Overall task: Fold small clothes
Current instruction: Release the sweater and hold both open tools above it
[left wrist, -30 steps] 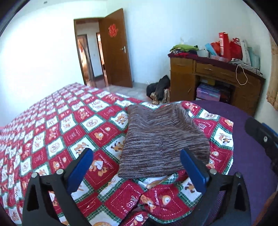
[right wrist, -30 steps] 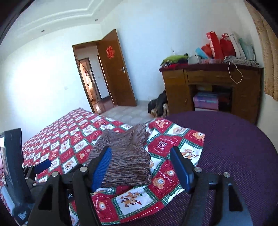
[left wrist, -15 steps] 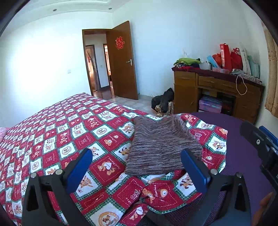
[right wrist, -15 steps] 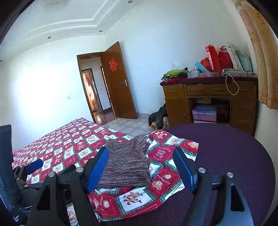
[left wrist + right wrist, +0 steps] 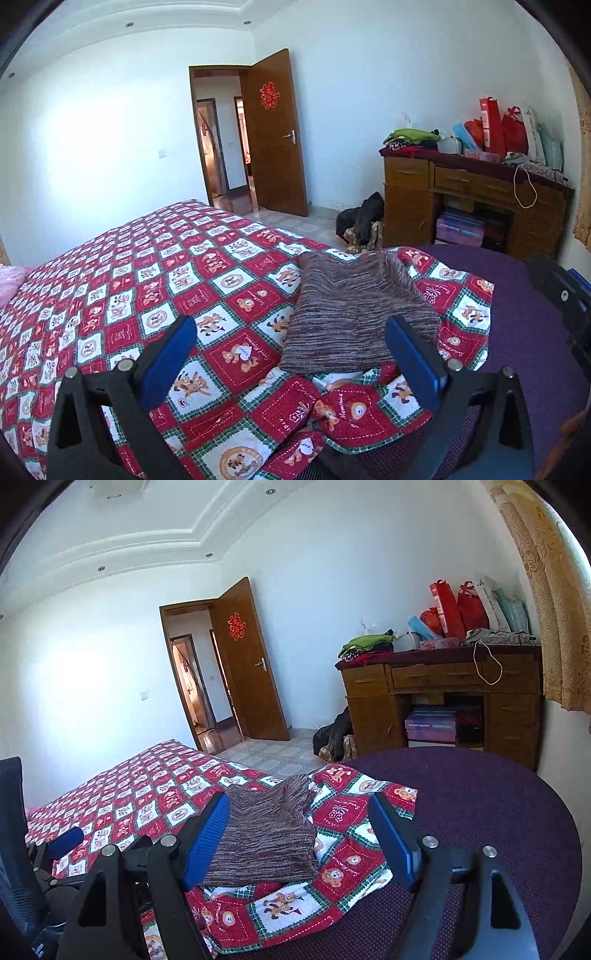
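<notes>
- My left gripper (image 5: pixel 291 354) hangs above the bed with its blue-padded fingers (image 5: pixel 168 358) spread wide and nothing between them.
- My right gripper (image 5: pixel 299 838) is likewise spread apart and empty, its fingers (image 5: pixel 207 838) raised over the near edge of the bed.
- The folded brown knit garment (image 5: pixel 354 314) lies flat as a neat rectangle on the red patchwork quilt (image 5: pixel 147 280), near the quilt's rumpled corner.
- In the right wrist view the same garment (image 5: pixel 266 834) sits beyond and between my fingers, not touching them as far as I can tell.
- The quilt's corner overlaps a purple cover (image 5: pixel 480 801) that fills the right side of the bed.
- Across the floor stands a wooden desk (image 5: pixel 465 199) piled with folded clothes (image 5: pixel 410 138) and red bags (image 5: pixel 498 125).
- A brown door (image 5: pixel 275 136) stands open in the far wall, a red paper ornament on it.
- A dark bundle (image 5: pixel 360 221) lies on the floor just beside the desk.
</notes>
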A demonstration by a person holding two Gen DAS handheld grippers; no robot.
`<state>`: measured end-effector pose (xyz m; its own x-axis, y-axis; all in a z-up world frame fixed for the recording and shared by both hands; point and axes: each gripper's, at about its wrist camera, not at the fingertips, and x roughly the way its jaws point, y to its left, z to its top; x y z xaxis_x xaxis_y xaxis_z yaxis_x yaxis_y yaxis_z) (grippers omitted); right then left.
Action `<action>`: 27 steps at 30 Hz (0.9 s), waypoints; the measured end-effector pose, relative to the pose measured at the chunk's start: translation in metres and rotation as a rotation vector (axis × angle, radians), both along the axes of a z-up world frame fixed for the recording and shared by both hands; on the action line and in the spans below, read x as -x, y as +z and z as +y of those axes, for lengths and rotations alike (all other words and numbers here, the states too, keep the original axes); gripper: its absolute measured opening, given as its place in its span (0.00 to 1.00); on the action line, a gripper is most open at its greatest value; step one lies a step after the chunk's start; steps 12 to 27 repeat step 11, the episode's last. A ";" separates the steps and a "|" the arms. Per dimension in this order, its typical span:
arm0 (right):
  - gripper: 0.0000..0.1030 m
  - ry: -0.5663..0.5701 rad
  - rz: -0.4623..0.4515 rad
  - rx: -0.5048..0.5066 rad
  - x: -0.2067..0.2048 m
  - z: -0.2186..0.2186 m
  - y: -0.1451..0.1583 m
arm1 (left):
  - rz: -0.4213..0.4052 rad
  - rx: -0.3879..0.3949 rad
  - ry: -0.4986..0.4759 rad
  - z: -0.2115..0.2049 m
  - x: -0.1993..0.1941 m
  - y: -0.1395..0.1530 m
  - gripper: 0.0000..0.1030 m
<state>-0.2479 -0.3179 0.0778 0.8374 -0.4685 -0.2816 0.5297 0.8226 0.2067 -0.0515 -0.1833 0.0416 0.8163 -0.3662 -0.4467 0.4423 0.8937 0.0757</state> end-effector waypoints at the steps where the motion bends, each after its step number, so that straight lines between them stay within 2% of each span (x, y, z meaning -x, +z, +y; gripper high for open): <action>1: 0.76 -0.003 -0.001 0.006 0.000 0.001 0.001 | 0.000 0.005 -0.003 0.000 0.000 0.000 1.00; 6: 0.76 -0.012 -0.008 0.009 0.003 0.000 0.002 | -0.020 0.016 -0.041 0.001 0.004 0.003 1.00; 27: 0.76 -0.007 -0.002 -0.008 0.002 -0.004 0.001 | -0.032 0.007 -0.031 0.001 0.004 0.007 1.00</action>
